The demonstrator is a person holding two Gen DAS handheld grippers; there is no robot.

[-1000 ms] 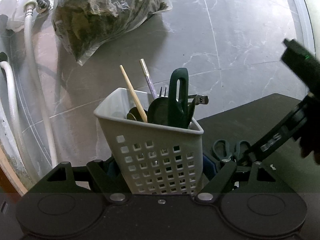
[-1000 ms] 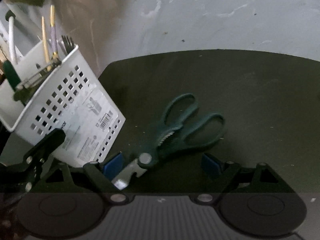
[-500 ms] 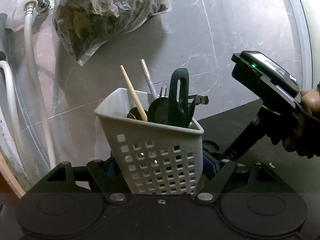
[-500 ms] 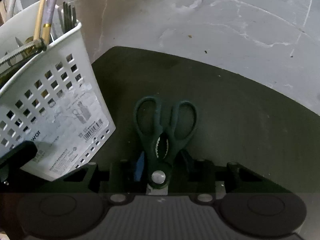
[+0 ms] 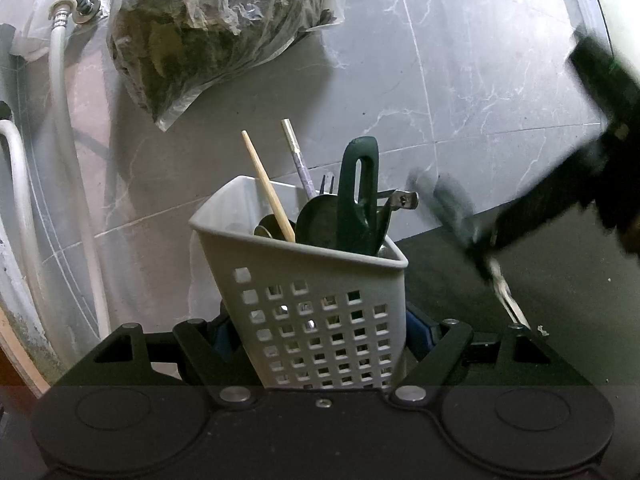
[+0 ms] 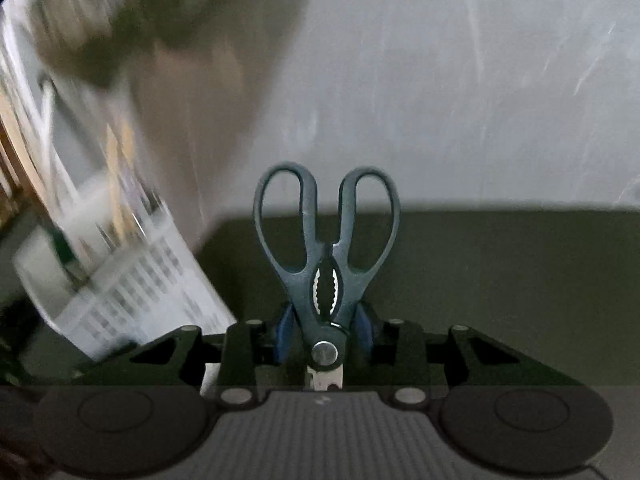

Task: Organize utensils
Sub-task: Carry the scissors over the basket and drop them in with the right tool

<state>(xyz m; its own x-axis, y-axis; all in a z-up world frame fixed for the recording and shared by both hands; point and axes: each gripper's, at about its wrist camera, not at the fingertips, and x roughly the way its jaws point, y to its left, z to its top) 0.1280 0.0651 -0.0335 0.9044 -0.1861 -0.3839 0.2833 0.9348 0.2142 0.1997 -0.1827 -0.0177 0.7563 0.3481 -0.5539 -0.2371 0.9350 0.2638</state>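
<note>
A white perforated utensil basket (image 5: 312, 320) stands tilted, and my left gripper (image 5: 320, 332) is shut on its lower sides. In it are a dark green handle (image 5: 358, 192), a wooden chopstick (image 5: 266, 184), a fork and other utensils. My right gripper (image 6: 324, 324) is closing its jaws on dark green kitchen scissors (image 6: 326, 264); the blue pads press on them near the pivot, handles pointing forward. The left wrist view shows the scissors (image 5: 460, 224) blurred, raised above the mat to the right of the basket, blades hanging down.
A black mat (image 5: 560, 300) lies on grey marble-look tiles. A clear bag of dark leaves (image 5: 216, 28) sits behind the basket. White hoses (image 5: 64, 160) run along the left. The basket (image 6: 132, 280) is a blur at the left of the right wrist view.
My right gripper closed on the scissors that lay on the mat, lined up with them, and lifted them. The left gripper and the basket stayed still.
</note>
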